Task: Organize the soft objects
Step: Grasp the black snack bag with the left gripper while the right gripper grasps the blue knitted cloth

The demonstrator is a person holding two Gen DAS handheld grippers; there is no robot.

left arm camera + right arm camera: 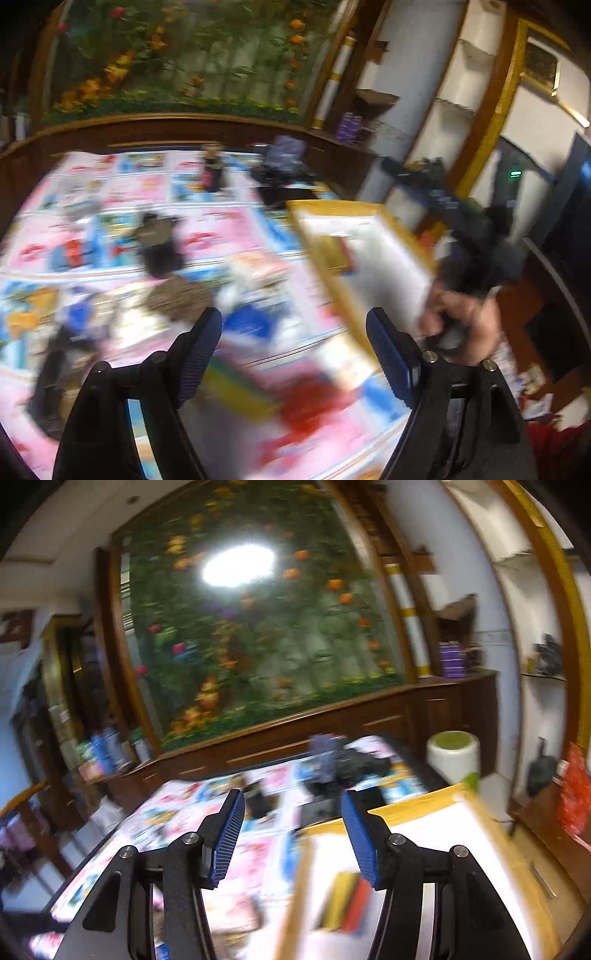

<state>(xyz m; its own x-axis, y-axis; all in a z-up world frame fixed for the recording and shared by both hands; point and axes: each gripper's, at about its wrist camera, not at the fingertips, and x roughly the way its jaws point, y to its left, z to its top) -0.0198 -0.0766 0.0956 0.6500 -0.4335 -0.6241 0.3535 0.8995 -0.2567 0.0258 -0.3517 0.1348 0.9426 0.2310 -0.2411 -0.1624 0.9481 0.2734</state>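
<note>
Behind my worktop (pixel 229 229) with its colourful printed cover, a flower mural (pixel 251 627) is filling the wall. I am keeping the left claw (pixel 293 352) wide and the right claw (pixel 291 836) half open, both carrying nothing. Small soft objects (pixel 159 243) are lying scattered on the cover, probably waiting for the yellow-rimmed box (pixel 369 254) beside them. Blur is hiding which way they are pointing.

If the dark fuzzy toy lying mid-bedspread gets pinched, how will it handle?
The dark fuzzy toy will probably squash and droop, since it lies slumped with limbs splayed. It looks light for its bulk. The fuzzy surface should grip ribbed pads rather than slip, though blur hides detail.
</note>
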